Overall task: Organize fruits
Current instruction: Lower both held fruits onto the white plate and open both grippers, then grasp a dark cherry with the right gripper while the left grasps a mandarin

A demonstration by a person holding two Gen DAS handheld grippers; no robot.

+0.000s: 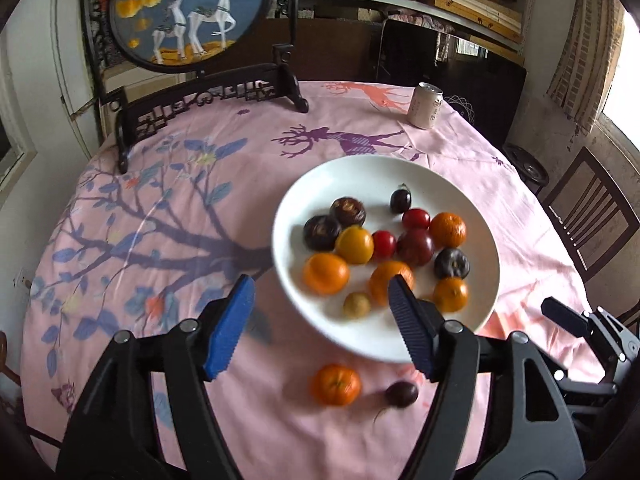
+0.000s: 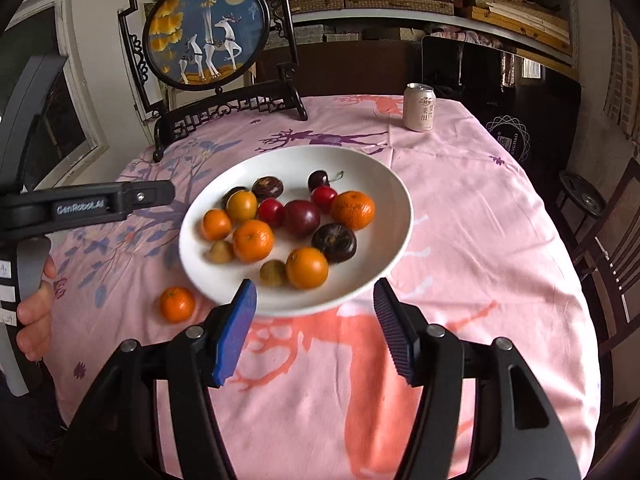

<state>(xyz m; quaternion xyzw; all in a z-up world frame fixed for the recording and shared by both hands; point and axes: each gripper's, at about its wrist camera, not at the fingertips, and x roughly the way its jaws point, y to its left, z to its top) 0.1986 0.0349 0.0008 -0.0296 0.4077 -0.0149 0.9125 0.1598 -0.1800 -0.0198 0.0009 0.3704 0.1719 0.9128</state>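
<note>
Fruits are mostly piled on the white plate (image 1: 486,236) already, just a tangerine (image 1: 336,385) and cherry (image 1: 401,394) left on the tabletop beside its near rim, both claws (left claw (image 1: 322,326), right claw (image 2: 316,330)) released and empty.

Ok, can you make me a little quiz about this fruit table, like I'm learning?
1. True or false: all the fruit is on the white plate.
2. What stands at the far right of the table? A) a drink can B) a mug C) a bottle
3. Fill in: the left gripper and the right gripper both hold ____.
Key: 1 false: a mandarin and a dark cherry lie on the pink tablecloth. 2 A. 3 nothing; both are open.
</note>
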